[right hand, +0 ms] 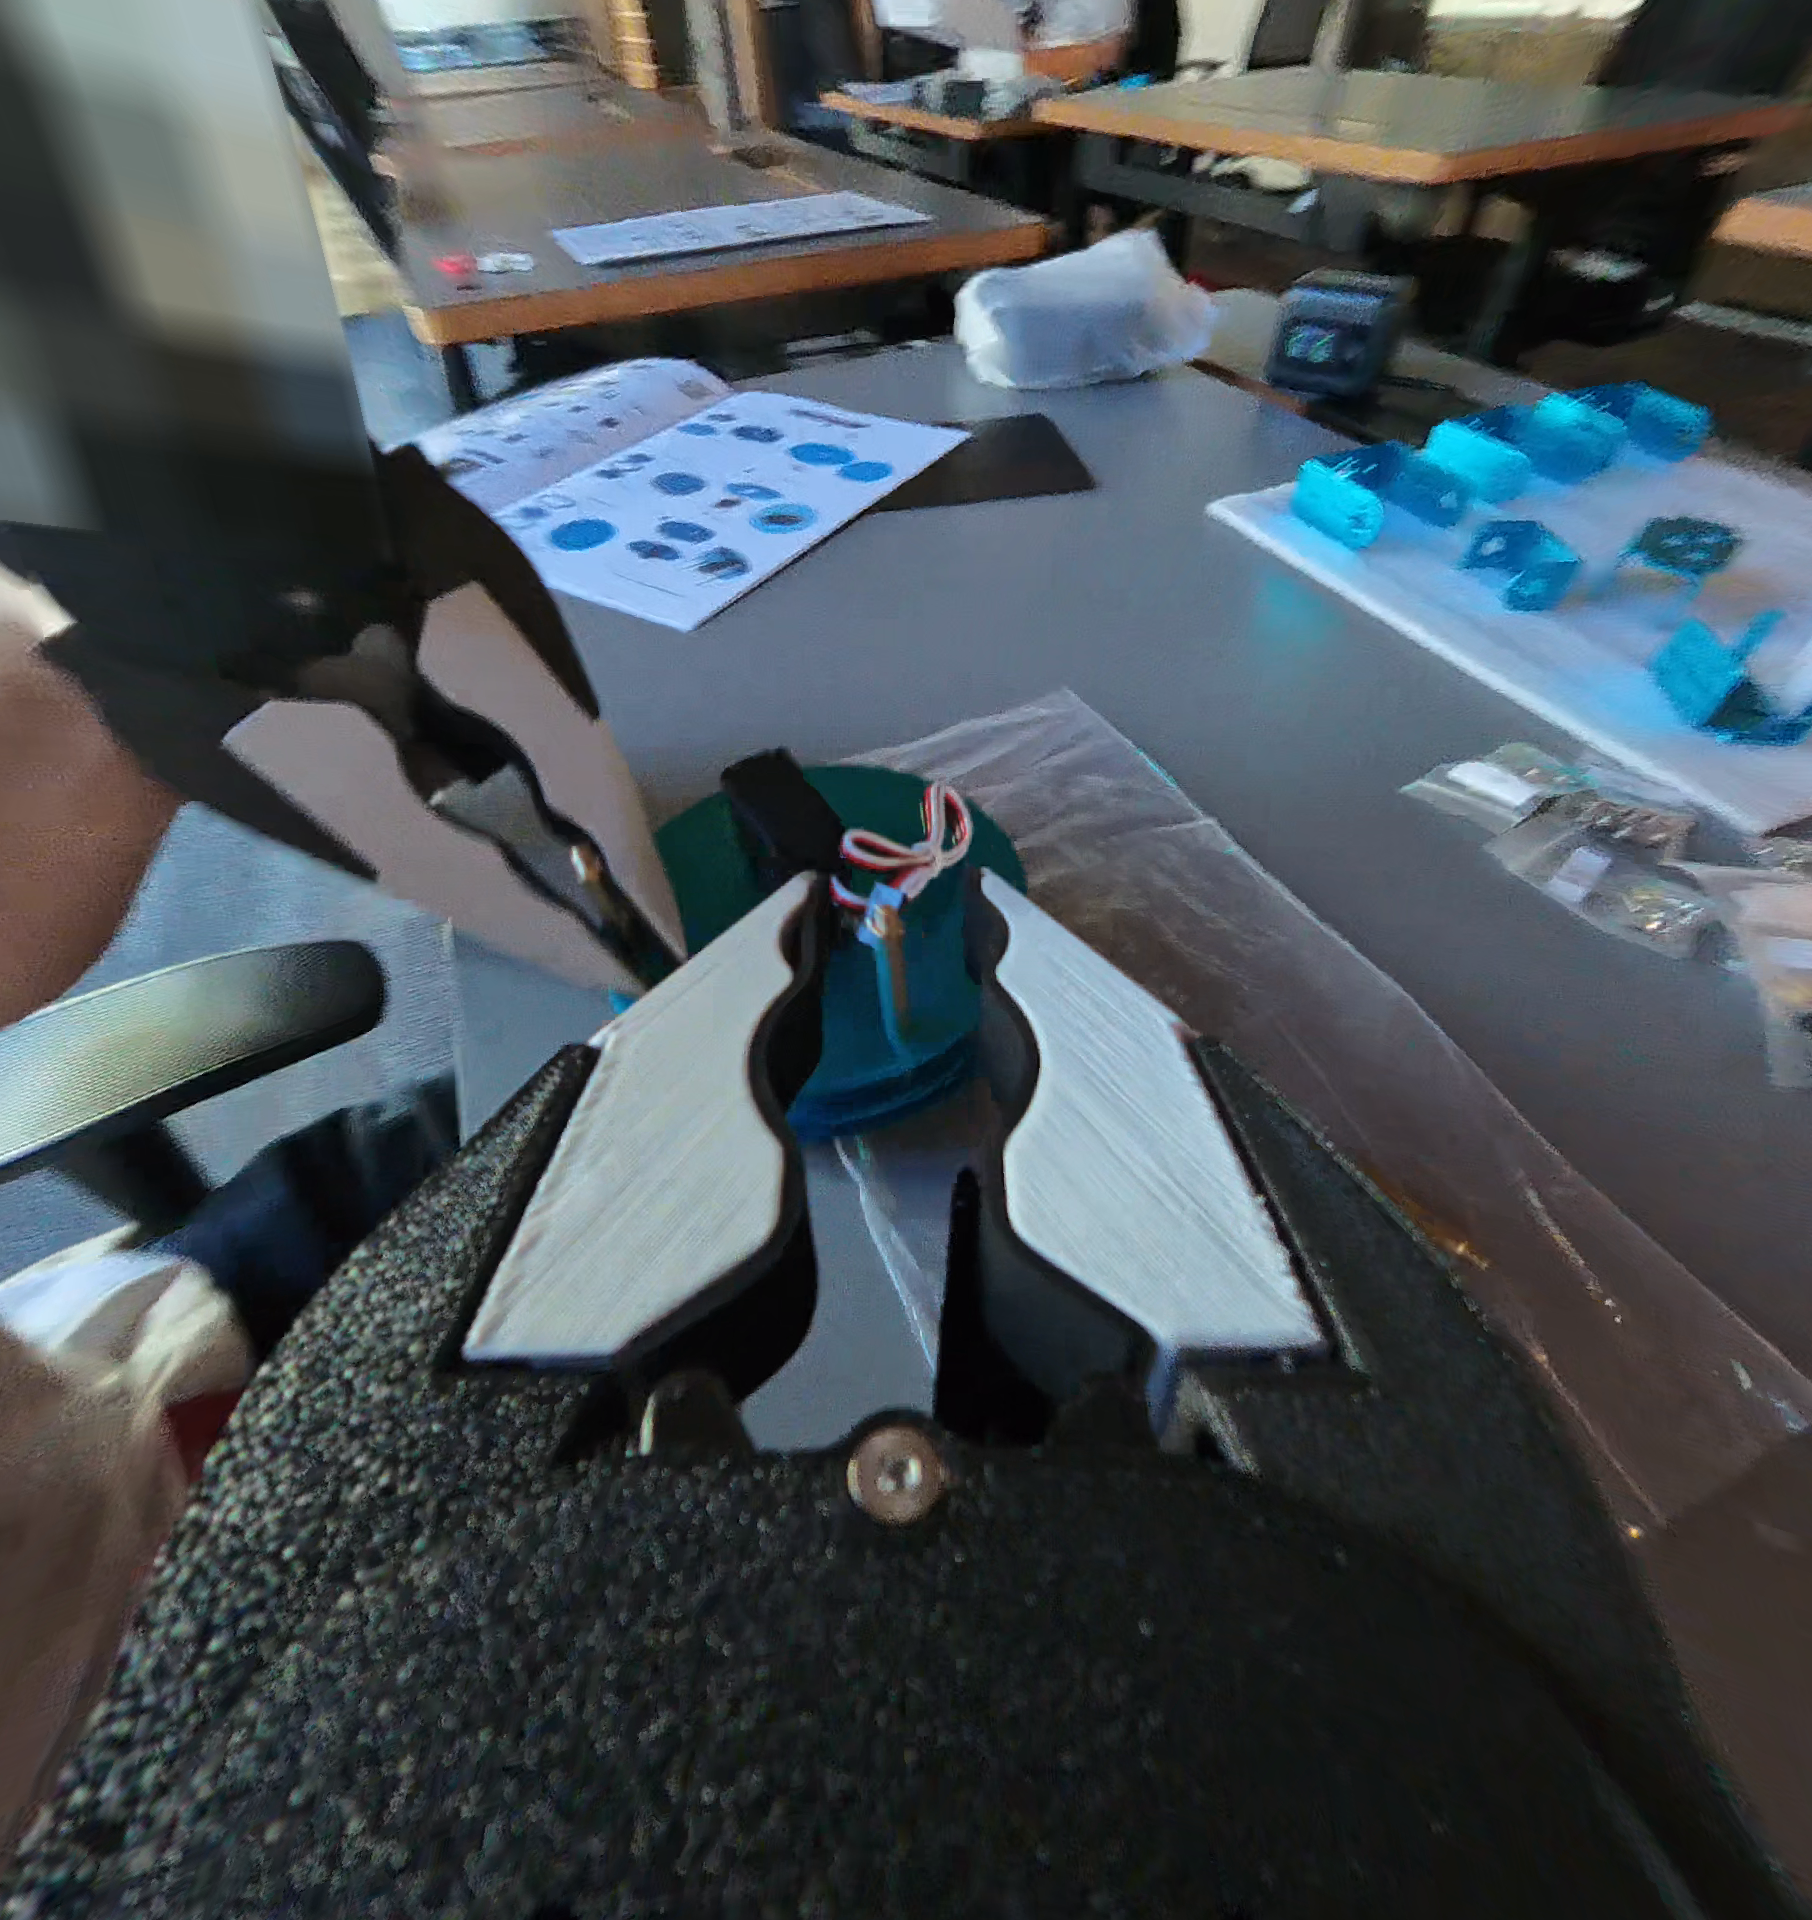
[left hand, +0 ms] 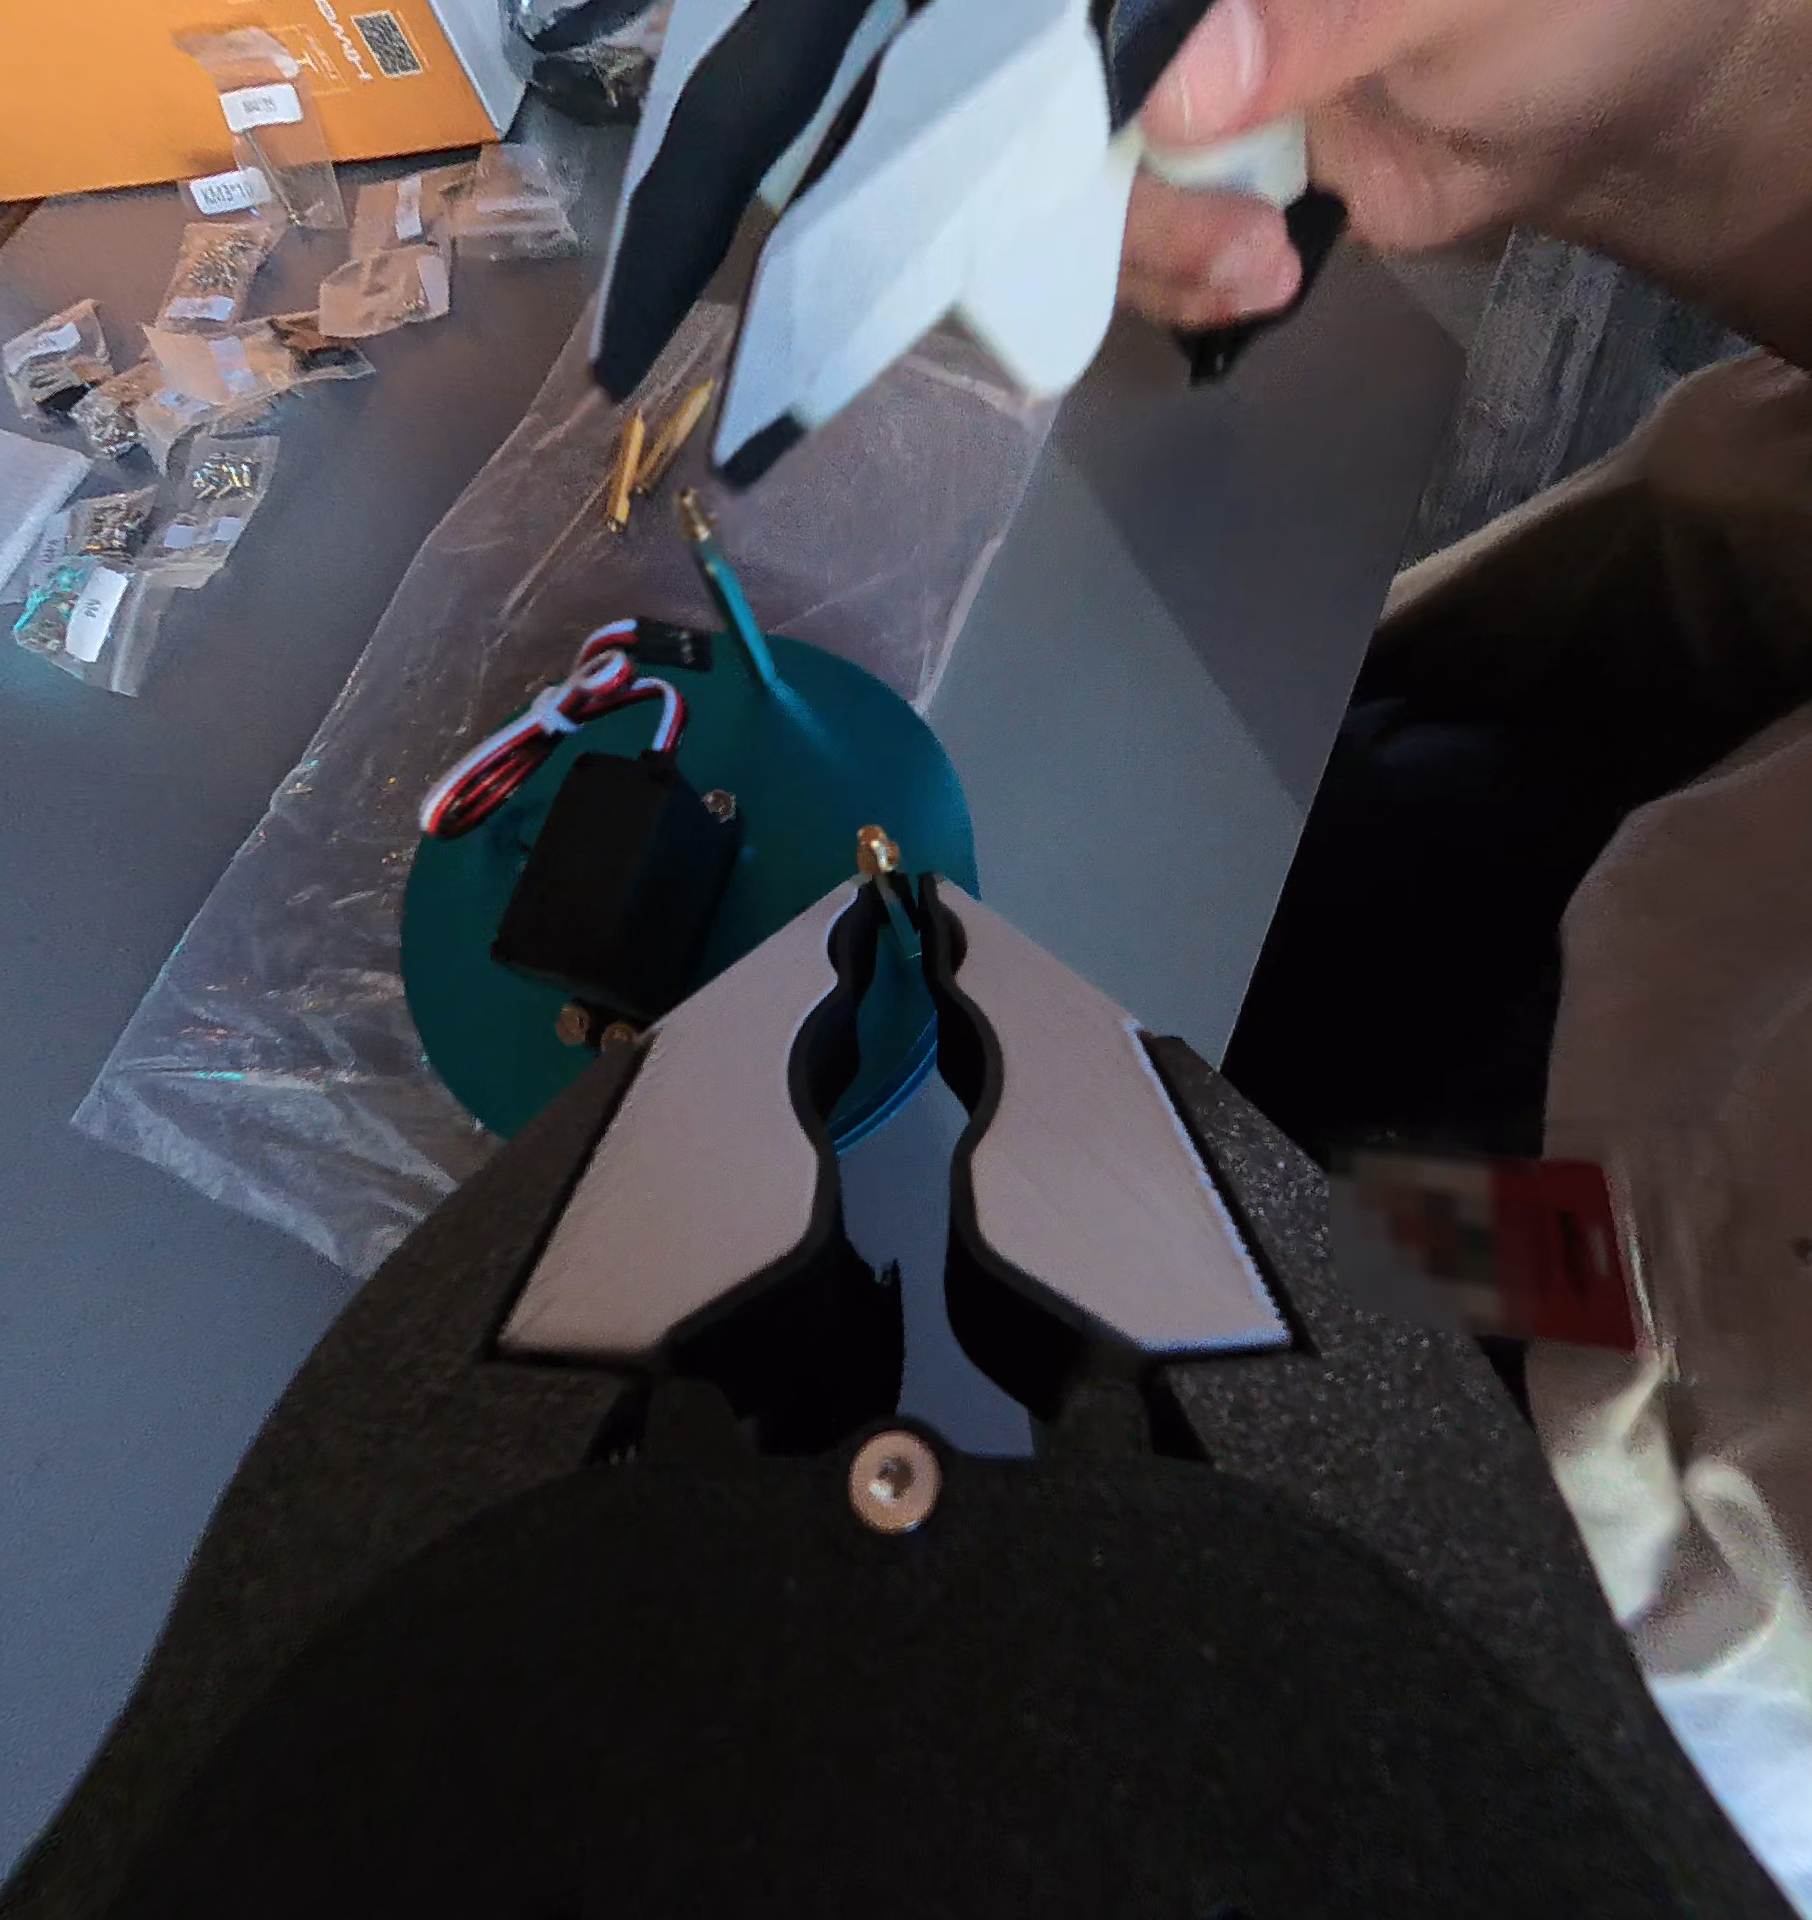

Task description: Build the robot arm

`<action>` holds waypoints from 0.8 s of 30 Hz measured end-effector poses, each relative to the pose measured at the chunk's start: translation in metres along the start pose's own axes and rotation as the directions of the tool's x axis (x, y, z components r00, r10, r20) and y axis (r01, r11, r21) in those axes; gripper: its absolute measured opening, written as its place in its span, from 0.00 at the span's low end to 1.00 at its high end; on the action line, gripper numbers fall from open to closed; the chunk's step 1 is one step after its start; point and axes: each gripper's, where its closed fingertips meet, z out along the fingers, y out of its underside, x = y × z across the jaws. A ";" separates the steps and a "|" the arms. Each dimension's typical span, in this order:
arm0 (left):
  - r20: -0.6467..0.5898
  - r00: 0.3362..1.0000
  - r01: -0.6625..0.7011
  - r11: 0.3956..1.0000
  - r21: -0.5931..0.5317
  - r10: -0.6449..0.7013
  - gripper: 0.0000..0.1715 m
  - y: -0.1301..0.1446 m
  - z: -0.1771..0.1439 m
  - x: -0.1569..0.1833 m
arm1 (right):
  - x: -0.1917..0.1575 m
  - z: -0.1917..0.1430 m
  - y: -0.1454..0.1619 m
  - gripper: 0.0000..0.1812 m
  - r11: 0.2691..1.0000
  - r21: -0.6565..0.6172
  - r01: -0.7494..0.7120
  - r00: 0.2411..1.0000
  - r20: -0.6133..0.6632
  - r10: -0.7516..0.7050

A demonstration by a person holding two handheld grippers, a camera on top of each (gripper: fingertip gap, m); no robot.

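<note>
Left gripper (left hand: 894,902) nearly together, pinching a thin brass post (left hand: 878,854) standing on the round teal plate (left hand: 829,790). Right gripper (right hand: 897,904) apart, holding nothing, just above the plate's near edge. Black box (left hand: 621,883) with red and white wires (left hand: 569,717) on the plate. Plate on a clear bag (left hand: 289,997) on the grey surface (left hand: 71,831).

Small bags of screws (left hand: 143,416), an open instruction sheet (right hand: 694,488), and blue parts (right hand: 1504,457) on a white tray (right hand: 1297,520).
</note>
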 end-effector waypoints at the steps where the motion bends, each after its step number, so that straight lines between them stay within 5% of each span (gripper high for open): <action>1: -0.008 1.000 -0.006 1.000 -0.012 0.006 0.04 0.004 -0.004 -0.002 | 0.004 -0.006 0.005 0.13 0.999 -0.017 -0.031 0.999 0.040 0.031; 5: 0.025 0.998 -0.057 0.996 -0.068 0.059 0.05 0.020 -0.021 -0.016 | 0.009 -0.022 0.014 0.12 0.992 -0.042 -0.120 0.990 0.064 0.122; 12: 0.111 0.989 -0.087 0.993 -0.080 0.096 0.09 0.026 -0.031 -0.025 | -0.033 -0.010 0.034 0.18 0.994 -0.107 -0.009 0.978 0.208 0.031; 17: 0.354 0.935 0.006 0.998 0.065 -0.029 0.22 0.022 -0.056 -0.028 | -0.044 -0.010 0.037 0.21 0.975 -0.084 0.204 0.962 0.204 -0.183; 21: 0.445 0.858 0.072 0.919 0.389 -0.256 0.29 -0.013 -0.094 -0.021 | -0.070 -0.009 0.042 0.39 0.953 -0.061 0.296 0.906 0.334 -0.260; 24: 0.530 0.818 0.033 0.938 0.346 -0.224 0.40 -0.030 -0.081 -0.025 | -0.081 -0.008 0.033 0.40 0.949 0.029 0.314 0.867 0.399 -0.299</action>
